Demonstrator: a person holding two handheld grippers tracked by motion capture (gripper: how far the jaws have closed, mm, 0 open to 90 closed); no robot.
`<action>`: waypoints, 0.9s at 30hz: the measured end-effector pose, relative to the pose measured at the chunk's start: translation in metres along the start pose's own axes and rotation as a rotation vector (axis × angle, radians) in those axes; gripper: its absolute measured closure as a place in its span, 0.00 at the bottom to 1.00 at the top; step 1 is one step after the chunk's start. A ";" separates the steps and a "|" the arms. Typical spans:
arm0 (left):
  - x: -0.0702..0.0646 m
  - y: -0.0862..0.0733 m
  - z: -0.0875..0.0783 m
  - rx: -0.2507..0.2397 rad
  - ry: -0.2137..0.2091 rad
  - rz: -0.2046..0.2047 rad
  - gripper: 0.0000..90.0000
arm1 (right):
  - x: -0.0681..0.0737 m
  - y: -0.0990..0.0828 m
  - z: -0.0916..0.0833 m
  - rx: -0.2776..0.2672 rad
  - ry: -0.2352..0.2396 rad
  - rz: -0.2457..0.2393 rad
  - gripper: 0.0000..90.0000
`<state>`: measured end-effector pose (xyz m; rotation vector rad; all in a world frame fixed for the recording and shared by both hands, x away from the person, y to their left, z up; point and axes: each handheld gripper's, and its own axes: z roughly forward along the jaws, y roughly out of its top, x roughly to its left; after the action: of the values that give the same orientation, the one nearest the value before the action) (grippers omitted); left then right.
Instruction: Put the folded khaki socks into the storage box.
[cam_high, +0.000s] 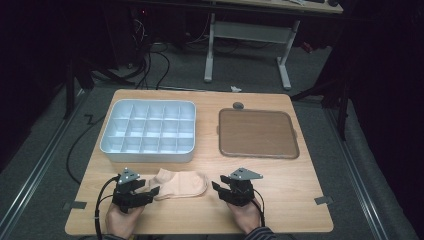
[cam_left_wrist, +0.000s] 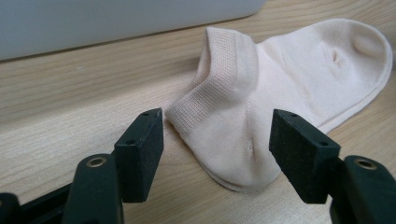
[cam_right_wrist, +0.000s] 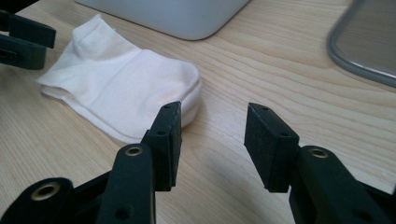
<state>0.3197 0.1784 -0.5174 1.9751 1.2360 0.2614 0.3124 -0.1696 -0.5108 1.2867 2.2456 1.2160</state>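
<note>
Peach ankle sock (cam_high: 181, 183) flat near the counter's (cam_high: 300, 200) front edge, just in front of the white compartment tray (cam_high: 149, 131). Left tongs (cam_high: 150, 192) apart, pads either side of the sock's cuff end, not pressing. Right tongs (cam_high: 218, 191) apart and empty, just beside the toe end.

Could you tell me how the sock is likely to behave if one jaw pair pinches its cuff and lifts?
The sock lies flat and creased, so it will probably droop. Its thin knit suggests little weight. The ribbed cuff should grip rather than slip.
</note>
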 end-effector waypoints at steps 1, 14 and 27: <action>0.000 0.000 0.000 0.000 0.000 0.000 0.40 | 0.001 0.001 0.002 0.000 0.002 -0.004 0.62; -0.003 0.000 0.011 0.009 0.047 0.008 0.46 | 0.014 0.016 0.030 0.033 0.015 -0.011 0.62; -0.011 -0.002 0.016 0.004 0.094 0.066 0.59 | 0.013 0.012 0.040 0.104 0.010 -0.041 0.82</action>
<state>0.3216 0.1619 -0.5272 2.0296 1.2330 0.3891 0.3361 -0.1345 -0.5238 1.2669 2.3591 1.1069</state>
